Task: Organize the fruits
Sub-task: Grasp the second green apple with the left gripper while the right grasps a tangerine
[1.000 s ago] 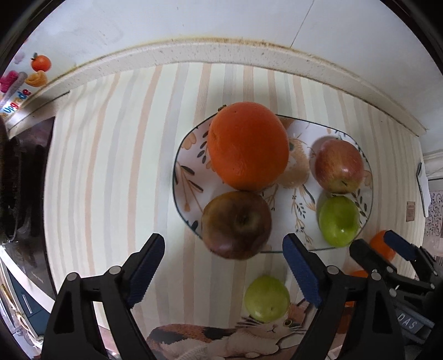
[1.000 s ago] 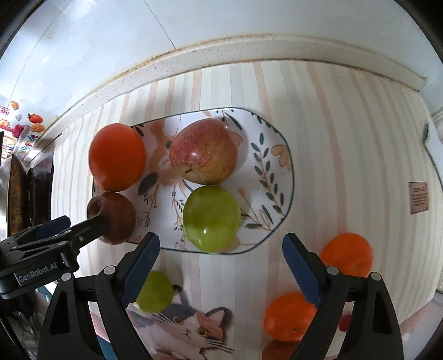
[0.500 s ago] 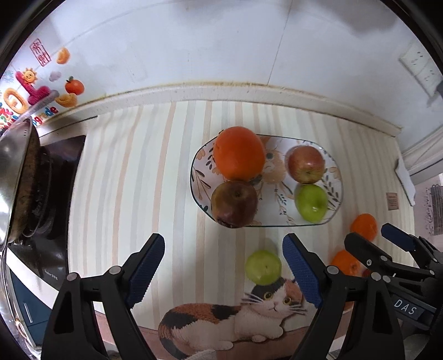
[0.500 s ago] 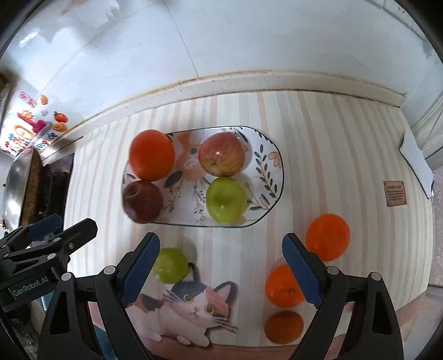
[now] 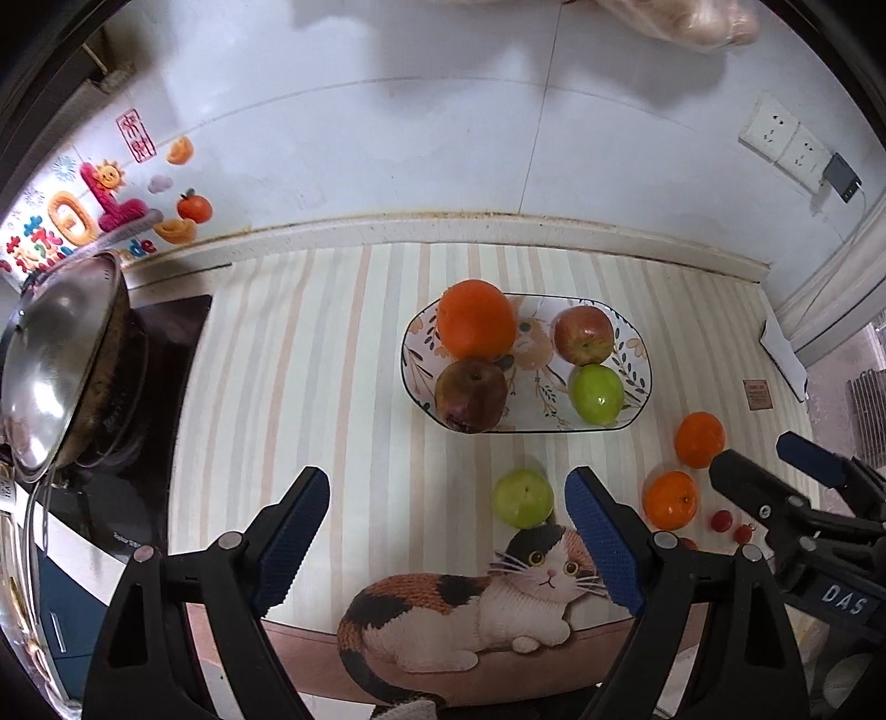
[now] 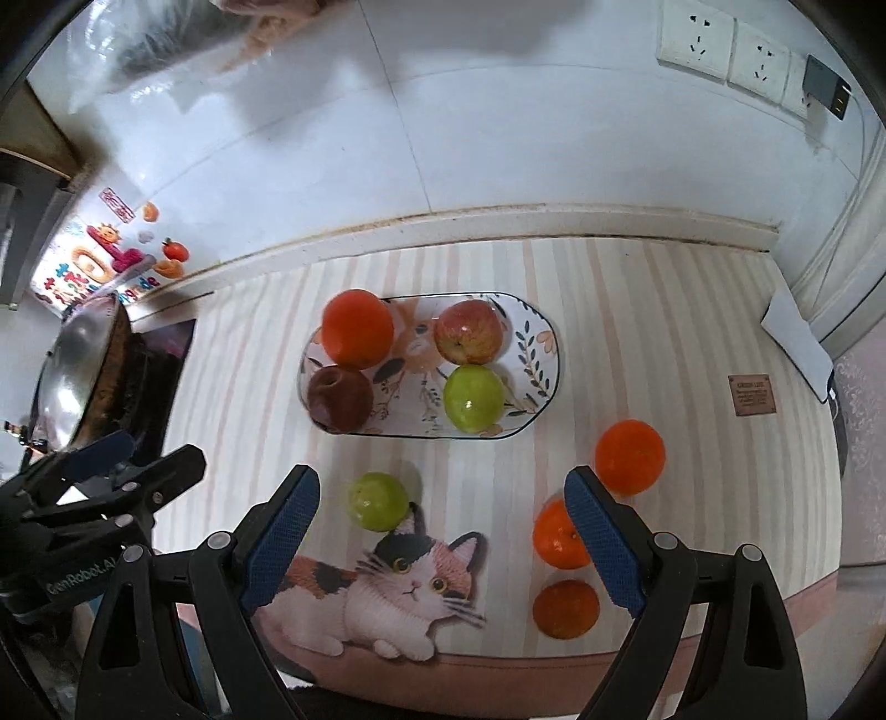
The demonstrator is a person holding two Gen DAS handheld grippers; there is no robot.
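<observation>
An oval patterned plate [image 5: 637, 354] [image 6: 531, 354] holds an orange [image 5: 476, 327] [image 6: 357, 328], a dark red apple [image 5: 470, 393] [image 6: 339, 397], a red apple [image 5: 584, 335] [image 6: 468, 332] and a green apple [image 5: 597, 392] [image 6: 473, 397]. A loose green apple [image 5: 523, 497] [image 6: 378, 501] lies on the mat in front of the plate. Three oranges [image 6: 629, 456] [image 6: 558, 534] [image 6: 565, 608] lie at the right front. My left gripper [image 5: 446, 545] and right gripper [image 6: 440, 545] are both open, empty, held back above the counter's front edge.
A metal wok [image 5: 55, 360] [image 6: 77, 371] sits on the stove at the left. Small red fruits [image 5: 730, 525] lie near the oranges. A cat picture [image 5: 482, 603] [image 6: 387, 598] marks the striped mat's front. The tiled wall with sockets [image 6: 720, 50] stands behind.
Both grippers have pulled back and up from the plate, so the whole counter now shows. The fruits have not moved.
</observation>
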